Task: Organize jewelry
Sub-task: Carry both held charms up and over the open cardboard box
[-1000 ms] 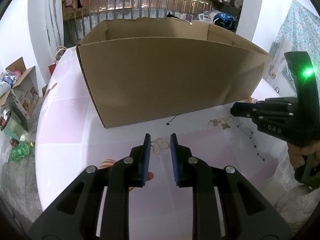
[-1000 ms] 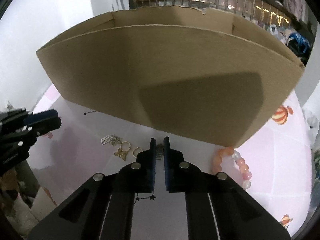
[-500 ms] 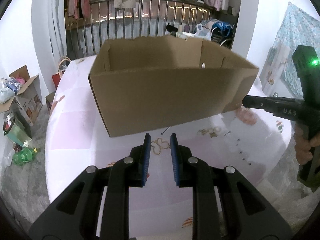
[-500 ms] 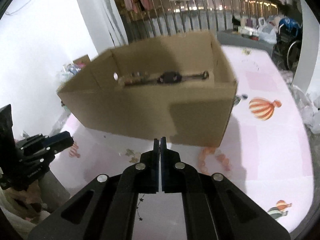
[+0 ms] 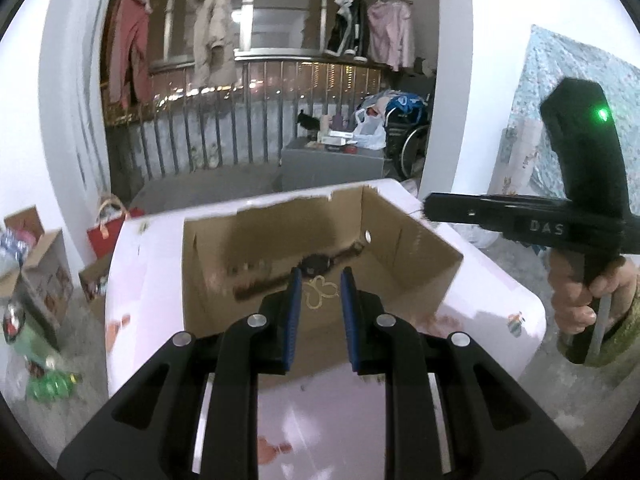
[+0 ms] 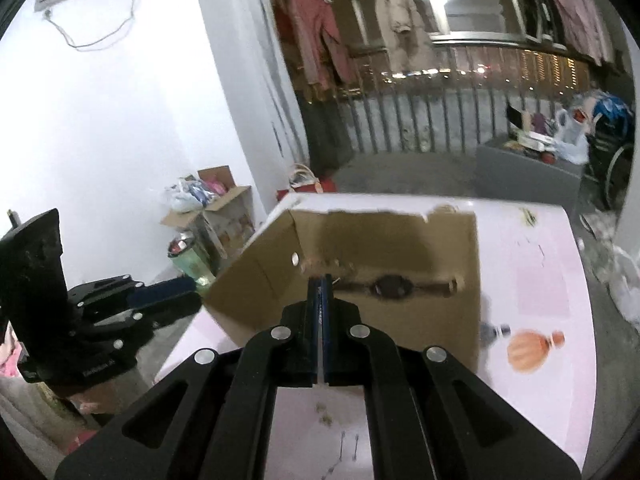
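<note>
Both grippers have risen above the cardboard box [image 5: 404,264], its watch [image 5: 316,263] at twelve o'clock, left gripper [image 5: 319,296] clamped on a gold butterfly piece [image 5: 319,294], right gripper [image 6: 321,300] shut, pink table [image 6: 540,280] below.

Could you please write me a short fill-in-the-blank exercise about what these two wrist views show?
1. The gold butterfly-shaped ornament sits between the blue pads of the ___ gripper.
2. The dark wristwatch lies inside the open brown ___ box.
3. The right gripper's jaws are ___.

Missing words: left; cardboard; shut
</note>
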Available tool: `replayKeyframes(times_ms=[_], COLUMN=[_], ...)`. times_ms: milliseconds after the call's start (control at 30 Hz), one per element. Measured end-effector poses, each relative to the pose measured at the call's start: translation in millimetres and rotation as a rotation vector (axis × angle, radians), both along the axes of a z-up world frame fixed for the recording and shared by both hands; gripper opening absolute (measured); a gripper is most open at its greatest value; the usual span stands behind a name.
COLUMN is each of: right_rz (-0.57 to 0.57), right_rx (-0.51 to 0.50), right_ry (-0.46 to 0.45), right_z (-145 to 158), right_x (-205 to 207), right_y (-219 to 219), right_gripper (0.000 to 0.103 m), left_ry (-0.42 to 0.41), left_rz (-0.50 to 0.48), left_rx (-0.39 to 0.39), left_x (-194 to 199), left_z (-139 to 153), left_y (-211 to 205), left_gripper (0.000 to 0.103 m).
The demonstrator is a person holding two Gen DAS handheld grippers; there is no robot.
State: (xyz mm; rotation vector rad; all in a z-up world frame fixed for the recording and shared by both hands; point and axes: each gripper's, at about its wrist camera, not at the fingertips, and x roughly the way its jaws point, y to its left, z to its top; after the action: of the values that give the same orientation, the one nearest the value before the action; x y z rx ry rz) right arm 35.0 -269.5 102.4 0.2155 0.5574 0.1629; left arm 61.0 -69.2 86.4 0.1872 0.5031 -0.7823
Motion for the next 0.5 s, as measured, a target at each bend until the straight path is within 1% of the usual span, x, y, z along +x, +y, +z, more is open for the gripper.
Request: replayKeyframes(times_ms=[33, 100, 167, 233, 300, 433, 500], right_rz=[0.009, 0.040, 0.062, 0.076, 0.073, 0.098, 0.093], right_rx=[0.006, 0.045, 0.081, 0.112, 0.150, 0.172, 0.172], right_ry=[0.007, 0.051, 0.112, 0.179, 0.273, 0.375, 0.403], right_z=[0.8, -1.7, -8.2, -16.9, -31.0, -51.5, -60.4], right_x=[5.9, 30.5, 52.0, 73.5, 99.0, 130.1, 139.3], right_y=[-0.2, -4.3, -4.1, -7.8, -13.2, -14.7, -15.4], right_gripper=[0.002, 0.002, 0.002, 0.002, 0.002, 0.002, 0.002], left_ry=[0.001, 0.024, 0.082, 0.119, 0.139, 0.192, 0.222], left_rz=[-0.002, 0.003, 0.017, 0.029, 0.045, 0.066, 0.088], left_rx=[0.017, 0.048, 0.076, 0.092, 0.124, 0.201, 0.232], left_x=[9.2, 28.5, 54.0, 71.8, 87.7, 118.5, 131.4], left_z=[1.3, -1.5, -8.6, -16.5, -23.9, -47.3, -56.3], left_y=[-7.0, -17.9, -27.8, -34.0, -42.3, -54.8, -59.0], left_gripper=[0.018, 0.018, 0.018, 0.018, 0.018, 0.018, 0.019])
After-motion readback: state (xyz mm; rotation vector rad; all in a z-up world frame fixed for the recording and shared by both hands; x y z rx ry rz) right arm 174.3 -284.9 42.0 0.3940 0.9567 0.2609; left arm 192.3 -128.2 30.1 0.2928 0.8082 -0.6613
